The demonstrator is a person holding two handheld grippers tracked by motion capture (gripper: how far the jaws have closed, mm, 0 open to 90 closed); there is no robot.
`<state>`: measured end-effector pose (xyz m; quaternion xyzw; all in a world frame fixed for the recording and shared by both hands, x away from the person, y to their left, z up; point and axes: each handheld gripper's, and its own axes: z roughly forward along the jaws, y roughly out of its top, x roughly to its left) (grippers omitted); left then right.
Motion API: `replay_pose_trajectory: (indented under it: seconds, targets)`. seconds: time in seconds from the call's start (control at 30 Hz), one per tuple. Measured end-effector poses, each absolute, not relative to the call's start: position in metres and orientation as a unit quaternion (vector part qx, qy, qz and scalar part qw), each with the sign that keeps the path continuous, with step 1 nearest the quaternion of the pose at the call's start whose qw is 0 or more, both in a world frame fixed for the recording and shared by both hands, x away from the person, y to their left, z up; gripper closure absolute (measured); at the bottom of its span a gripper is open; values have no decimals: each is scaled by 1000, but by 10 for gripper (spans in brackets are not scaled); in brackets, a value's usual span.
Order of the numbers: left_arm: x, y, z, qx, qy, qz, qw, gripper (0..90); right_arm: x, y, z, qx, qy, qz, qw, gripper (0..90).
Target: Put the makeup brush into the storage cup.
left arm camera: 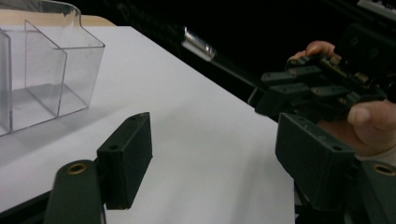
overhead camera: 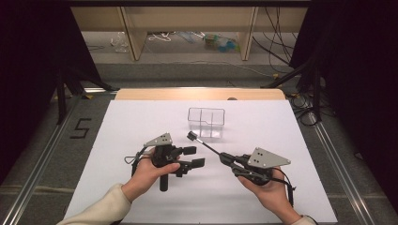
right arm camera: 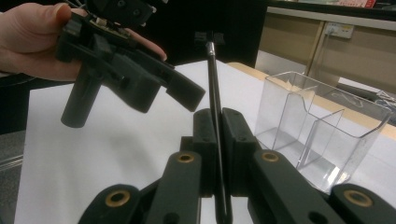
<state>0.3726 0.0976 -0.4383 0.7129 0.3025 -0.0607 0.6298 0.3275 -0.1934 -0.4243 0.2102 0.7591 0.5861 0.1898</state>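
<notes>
A slim black brush (overhead camera: 204, 144) with a silver collar and a small dark head is clamped by its handle in my right gripper (overhead camera: 224, 158). It points up and left toward a clear divided box (overhead camera: 206, 122). In the right gripper view the brush (right arm camera: 214, 88) rises from between the closed jaws of that gripper (right arm camera: 219, 128), with the box (right arm camera: 322, 135) to the right. My left gripper (overhead camera: 193, 157) is held just left of the brush, open and with nothing in it. Seen from the left gripper (left arm camera: 219, 163), its jaws stand wide apart over the white surface, and the box (left arm camera: 46, 79) is at upper left.
A white sheet (overhead camera: 141, 126) covers the table, whose wooden far edge (overhead camera: 197, 93) shows behind it. Dark curtains hang on both sides. Cables and shelving lie on the floor beyond. The right hand and its gripper (left arm camera: 322, 88) show in the left gripper view.
</notes>
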Motion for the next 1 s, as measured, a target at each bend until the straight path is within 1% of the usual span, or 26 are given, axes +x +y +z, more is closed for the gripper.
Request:
replay_pose_trajectory:
  seconds: [0.13,0.23,0.37,0.43,0.7,0.8,0.9,0.93,1.0]
  targets:
    - [375,95,-435,705,301,-63,639,320,326,-193,-424,209,764,580,188,855]
    - [376,94,-433,693,305,-67,649,339,327,-191,-424,206,759,588,189,855]
    - [375,89,-432,690,305,-71,653,366,326,-191,-424,207,759,587,191,855]
    - [374,87,-432,685,303,-78,658,403,325,-191,-424,210,761,582,193,855]
    - [375,82,-431,669,310,-86,670,467,325,-191,-423,207,765,579,191,855]
    - [375,81,-431,663,314,-92,673,503,325,-191,-423,207,766,578,192,855]
    - [375,80,-432,659,315,-94,677,561,325,-191,-424,205,765,580,193,855]
    - [376,80,-432,658,315,-94,677,601,325,-191,-423,206,765,578,196,855]
    - [376,80,-432,655,316,-96,680,617,324,-191,-423,209,764,578,198,854]
